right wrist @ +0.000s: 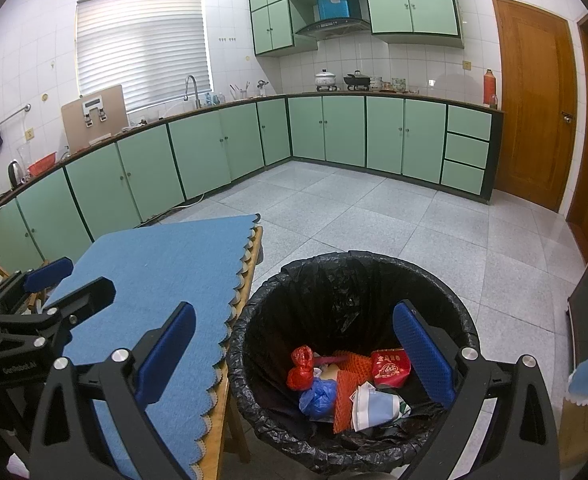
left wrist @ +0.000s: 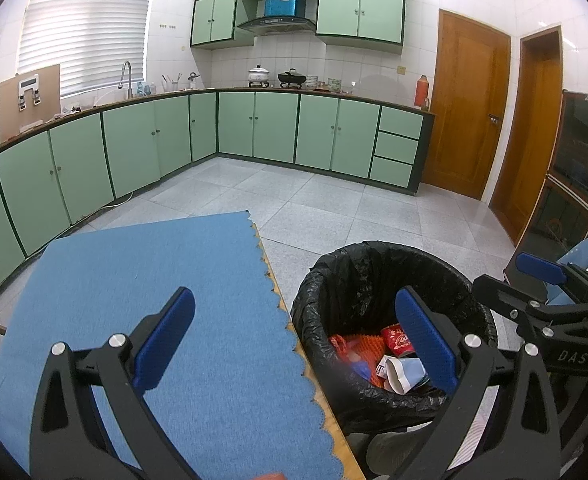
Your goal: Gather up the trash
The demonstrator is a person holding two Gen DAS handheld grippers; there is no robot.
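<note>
A black-lined trash bin (left wrist: pixel 374 264) (right wrist: pixel 354 276) stands on the floor at the table's right edge. Inside lie a red box (right wrist: pixel 390 366), a red bag (right wrist: pixel 300 368), a blue bag (right wrist: pixel 318 396), orange netting (right wrist: pixel 344 396) and a white-blue wrapper (right wrist: pixel 378 406). My left gripper (left wrist: pixel 294 336) is open and empty, hovering over the blue mat (left wrist: pixel 154 280) and the bin's left rim. My right gripper (right wrist: pixel 294 340) is open and empty above the bin. In the left wrist view the right gripper (left wrist: pixel 542 276) shows at the right; the right wrist view shows the left gripper (right wrist: pixel 58 276) at the left.
The blue mat (right wrist: pixel 162 264) covers a wooden table (right wrist: pixel 224 392) with nothing lying on it. Green kitchen cabinets (left wrist: pixel 134 140) run along the far walls. Grey tiled floor (right wrist: pixel 374 208) lies beyond the bin. Wooden doors (left wrist: pixel 470 104) stand at the right.
</note>
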